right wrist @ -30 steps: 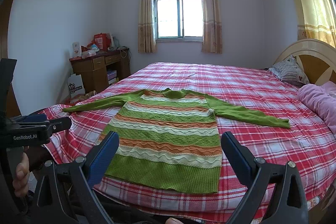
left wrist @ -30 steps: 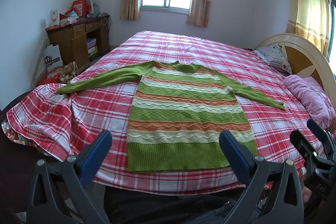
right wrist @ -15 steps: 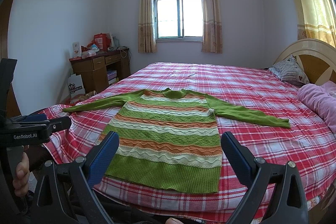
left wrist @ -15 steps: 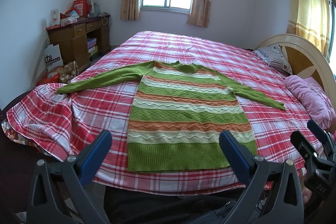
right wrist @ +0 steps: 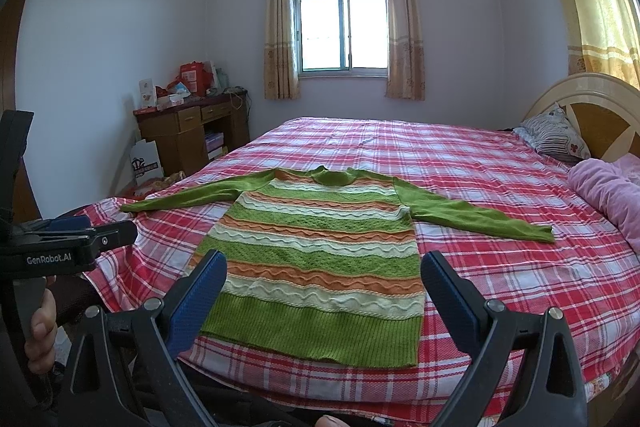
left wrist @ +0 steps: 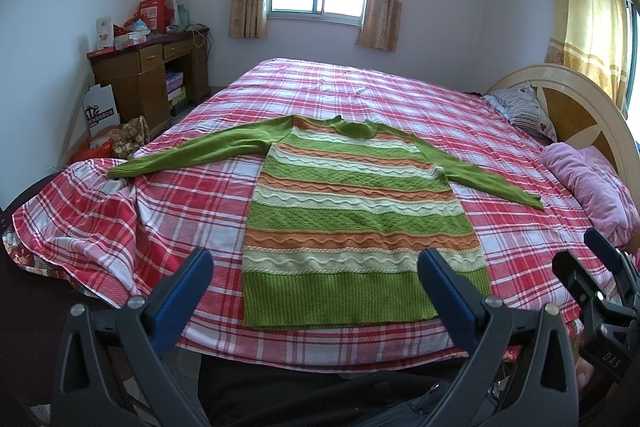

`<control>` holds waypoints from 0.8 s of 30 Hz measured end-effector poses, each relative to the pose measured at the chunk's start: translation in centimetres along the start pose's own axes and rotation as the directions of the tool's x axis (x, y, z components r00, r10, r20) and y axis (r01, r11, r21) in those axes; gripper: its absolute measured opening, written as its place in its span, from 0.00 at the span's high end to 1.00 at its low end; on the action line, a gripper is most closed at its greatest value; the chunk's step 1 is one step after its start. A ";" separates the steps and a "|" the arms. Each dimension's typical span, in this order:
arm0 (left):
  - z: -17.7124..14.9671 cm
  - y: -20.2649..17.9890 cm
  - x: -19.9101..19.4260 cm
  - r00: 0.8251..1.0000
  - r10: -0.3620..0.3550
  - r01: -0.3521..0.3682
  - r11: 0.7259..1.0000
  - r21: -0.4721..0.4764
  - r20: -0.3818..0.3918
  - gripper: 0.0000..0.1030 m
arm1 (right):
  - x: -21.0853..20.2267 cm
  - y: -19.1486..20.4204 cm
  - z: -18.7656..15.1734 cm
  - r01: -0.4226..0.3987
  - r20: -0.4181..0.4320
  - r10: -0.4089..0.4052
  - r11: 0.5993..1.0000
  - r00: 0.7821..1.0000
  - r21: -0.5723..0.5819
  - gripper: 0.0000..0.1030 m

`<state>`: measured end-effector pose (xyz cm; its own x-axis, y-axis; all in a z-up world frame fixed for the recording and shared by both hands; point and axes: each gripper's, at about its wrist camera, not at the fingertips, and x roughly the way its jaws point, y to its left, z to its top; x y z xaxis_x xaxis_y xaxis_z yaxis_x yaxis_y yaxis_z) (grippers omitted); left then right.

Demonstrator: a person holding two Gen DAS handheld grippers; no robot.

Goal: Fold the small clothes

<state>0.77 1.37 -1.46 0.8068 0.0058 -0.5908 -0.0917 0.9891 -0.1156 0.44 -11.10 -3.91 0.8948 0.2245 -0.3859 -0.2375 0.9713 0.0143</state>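
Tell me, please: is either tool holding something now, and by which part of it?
Nothing is held. The left tool and the right tool are both open and hover short of the bed's near edge. The striped sweater lies flat on the bed, untouched.

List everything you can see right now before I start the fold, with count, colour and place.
sweater: 1, green with orange and cream stripes, flat on the near part of the bed, sleeves spread out.
bed sheet: 1, red and white plaid, covering the bed.
blanket: 1, pink, bunched on the bed near the headboard.
pillow: 1, striped, against the headboard.
headboard: 1, cream and brown, at the right.
desk: 1, brown wood, by the left wall, cluttered on top.
paper bag: 1, white, on the floor beside the desk.
window: 1, far wall, beige curtains either side.
left gripper: 1, black with blue pads, open, above the hem.
right gripper: 1, same colours, open, above the hem.
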 end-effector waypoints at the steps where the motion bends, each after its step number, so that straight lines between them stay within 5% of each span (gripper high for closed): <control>1: 0.0 0.0 0.0 1.000 0.000 0.000 1.000 0.000 0.000 0.00 | 0.0 0.0 0.0 0.000 0.000 0.000 1.000 1.000 0.000 0.05; 24: -0.3 0.8 1.2 1.000 0.008 -0.008 1.000 -0.012 -0.019 0.00 | 1.0 -0.1 -0.6 -0.003 -0.011 0.003 1.000 1.000 -0.004 0.05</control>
<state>1.47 2.09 -2.47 0.7948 0.0104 -0.6068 -0.1053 0.9871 -0.1209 1.15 -11.06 -4.83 0.8899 0.2266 -0.3959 -0.2418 0.9703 0.0119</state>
